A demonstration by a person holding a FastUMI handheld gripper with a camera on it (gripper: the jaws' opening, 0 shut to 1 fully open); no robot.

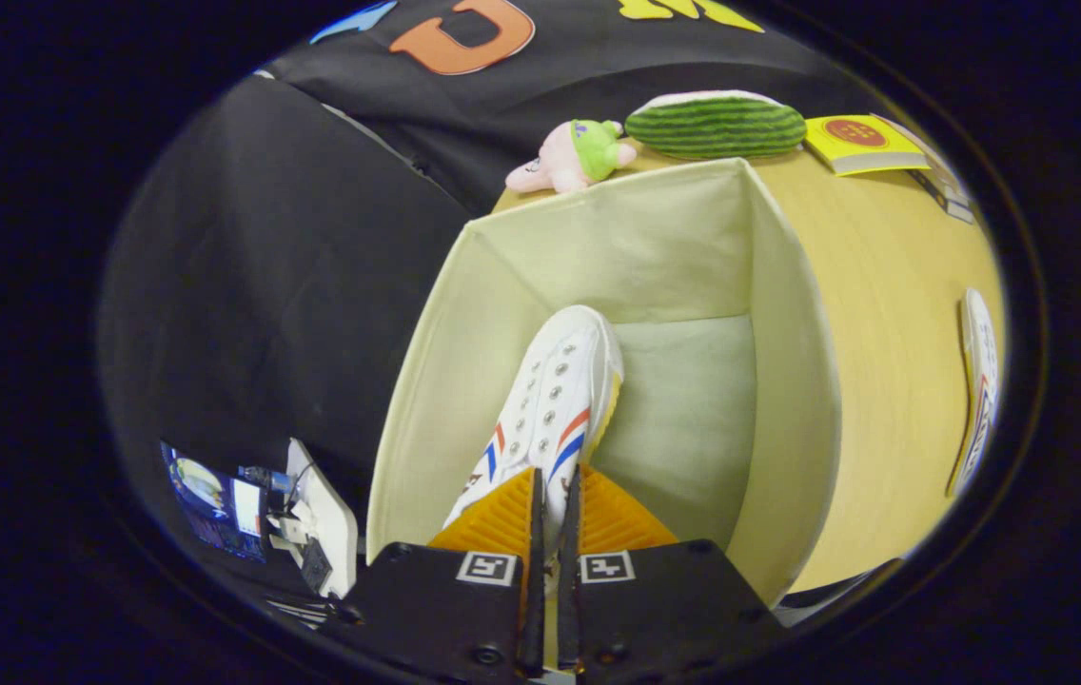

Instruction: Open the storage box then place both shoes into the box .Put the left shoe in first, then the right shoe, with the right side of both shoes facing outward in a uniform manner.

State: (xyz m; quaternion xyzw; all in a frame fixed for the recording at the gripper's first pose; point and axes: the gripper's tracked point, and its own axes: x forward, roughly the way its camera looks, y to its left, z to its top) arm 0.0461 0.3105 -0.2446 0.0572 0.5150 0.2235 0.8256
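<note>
Gripper (555, 504) of mine clamps the white sneaker's (555, 400) heel over the storage box (788, 381); releasing now could tip it against the left wall.

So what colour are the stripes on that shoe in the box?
Red and blue stripes on the white canvas shoe, pinched by the jaws; gripper view shows it best.

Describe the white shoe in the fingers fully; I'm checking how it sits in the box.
The white shoe is a canvas-looking lace-up sneaker with metal eyelets, red and blue side stripes and a yellowish sole edge. The orange fingers pinch its heel end. It hangs inside the open cream fabric storage box, toe pointing away toward the bottom.
</note>
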